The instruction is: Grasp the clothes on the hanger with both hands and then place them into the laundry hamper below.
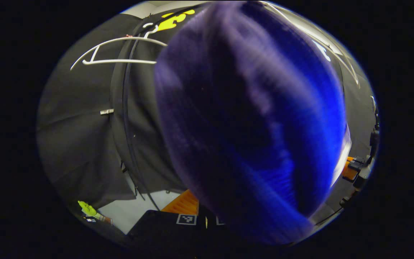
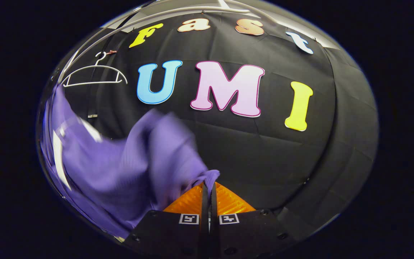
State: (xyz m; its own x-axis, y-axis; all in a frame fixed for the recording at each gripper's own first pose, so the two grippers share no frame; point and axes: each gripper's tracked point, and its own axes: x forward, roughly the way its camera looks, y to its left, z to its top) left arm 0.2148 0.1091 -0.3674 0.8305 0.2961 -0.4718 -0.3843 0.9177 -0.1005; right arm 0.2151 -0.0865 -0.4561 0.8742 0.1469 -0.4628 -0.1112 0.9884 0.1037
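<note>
We see the purple garment [image 2: 120, 169] spread across the lower left of the right gripper view, blurred, its cloth running from the left edge down to the bottom centre, where a bunched fold is pinched between the two fingers of the right tool [image 2: 208, 187]; those fingers stand pressed together with the cloth between them, so this tool is gripping the garment. In the left gripper view the same garment [image 1: 250, 122] hangs very close to the lens, covering the centre and right of the frame as a blurred purple-blue mass. The left tool [image 1: 207, 216] sits at the bottom centre, mostly covered by the cloth, and we cannot tell how its fingers stand. A bare white hanger [image 2: 93, 73] hangs at the upper left of the right gripper view, against the black cloth wall [image 2: 264, 158], well apart from the garment; we see it too at the upper left of the left gripper view [image 1: 120, 52].
</note>
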